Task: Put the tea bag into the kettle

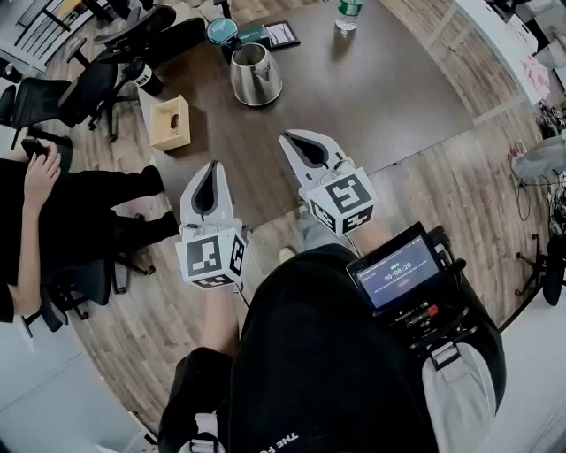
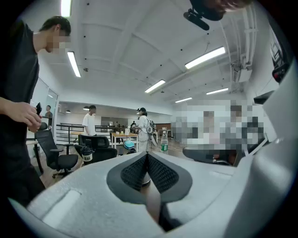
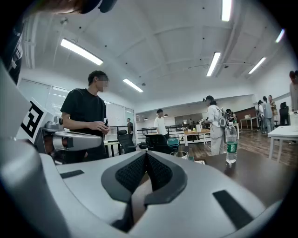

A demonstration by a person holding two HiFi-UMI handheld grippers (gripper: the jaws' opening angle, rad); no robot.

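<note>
The left gripper and right gripper are clamped empty, ribbed pads touching; a rounded steel kettle is set beyond.

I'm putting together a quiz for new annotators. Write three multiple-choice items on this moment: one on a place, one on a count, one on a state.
1. Where is the wooden box?
A. on the table, left of the kettle in the head view
B. on the floor
C. on a chair

2. How many bottles stand on the table?
A. none
B. one
C. three

3. How do the left gripper's jaws stand?
A. wide apart
B. shut on a tea bag
C. shut, with nothing between them

Answers:
1 A: the wooden box sits near the table's left edge, beside the kettle.
2 B: a single bottle stands at the far side.
3 C: the pads meet and nothing is between them.
</note>
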